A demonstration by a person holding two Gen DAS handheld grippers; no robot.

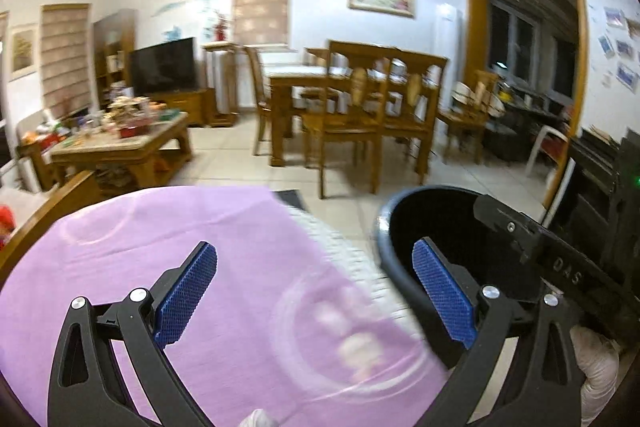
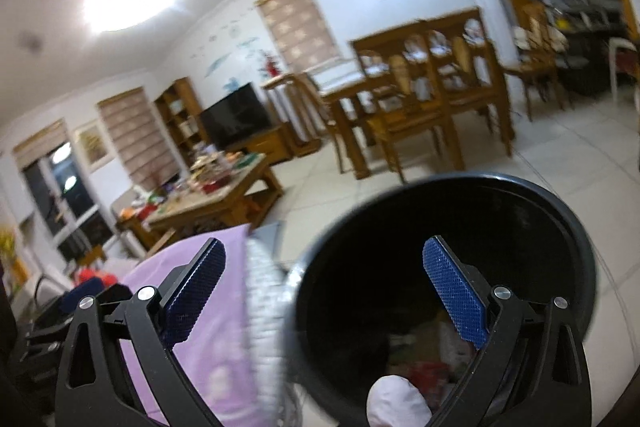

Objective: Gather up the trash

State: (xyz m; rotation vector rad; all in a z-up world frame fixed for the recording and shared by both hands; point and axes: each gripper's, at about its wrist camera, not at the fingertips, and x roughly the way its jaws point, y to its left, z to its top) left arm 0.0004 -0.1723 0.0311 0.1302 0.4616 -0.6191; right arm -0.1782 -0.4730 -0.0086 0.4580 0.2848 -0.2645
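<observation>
A black trash bin (image 2: 440,227) stands on the floor beside a table under a purple cloth (image 2: 200,347). My right gripper (image 2: 324,295) hangs open over the bin's mouth, nothing between its blue pads (image 2: 452,295). Dim coloured scraps (image 2: 424,367) lie at the bin's bottom. In the left wrist view my left gripper (image 1: 316,291) is open and empty above the purple cloth (image 1: 180,227), with the bin (image 1: 420,227) at its right finger. The black housing of the right-hand tool (image 1: 560,267) reaches over the bin's rim. No loose trash shows on the cloth.
The cloth has a white lace edge (image 2: 264,307) next to the bin. Beyond lie a tiled floor (image 1: 240,147), a cluttered wooden coffee table (image 1: 120,143), a dining table with chairs (image 1: 352,99), a television (image 1: 164,67) and a doorway (image 1: 528,67). A gloved hand (image 1: 596,367) holds the right tool.
</observation>
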